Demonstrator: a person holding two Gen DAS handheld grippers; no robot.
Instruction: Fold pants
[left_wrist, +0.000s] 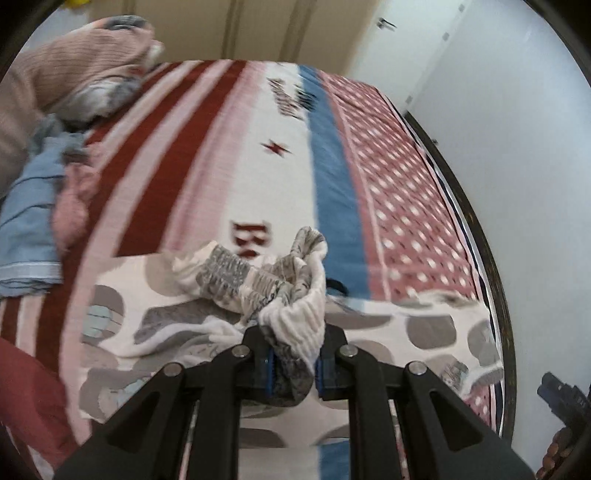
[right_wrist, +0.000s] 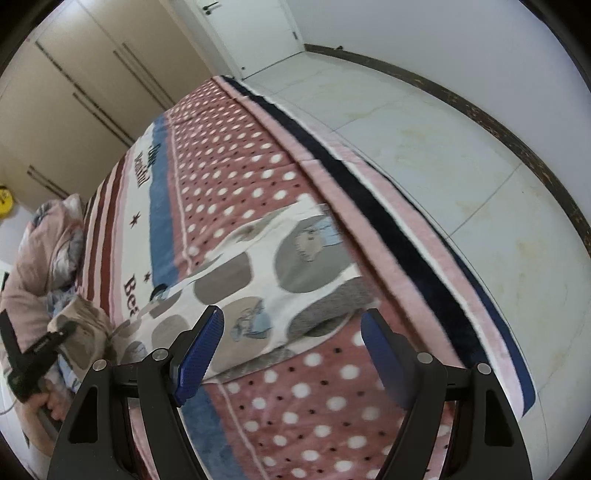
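Observation:
White fleece pants with grey blobs lie spread across the patterned bed. My left gripper is shut on a bunched end of the pants, lifting it above the rest of the cloth. In the right wrist view the pants lie flat across the bed, one end near the bed's edge. My right gripper is open and empty, just above the near edge of the pants. The left gripper shows at the far left of that view, holding bunched cloth.
The bed cover has red stripes, a blue band and a pink dotted part. A pink blanket and blue clothes are piled at the left. The tiled floor lies beyond the bed edge, with wardrobes behind.

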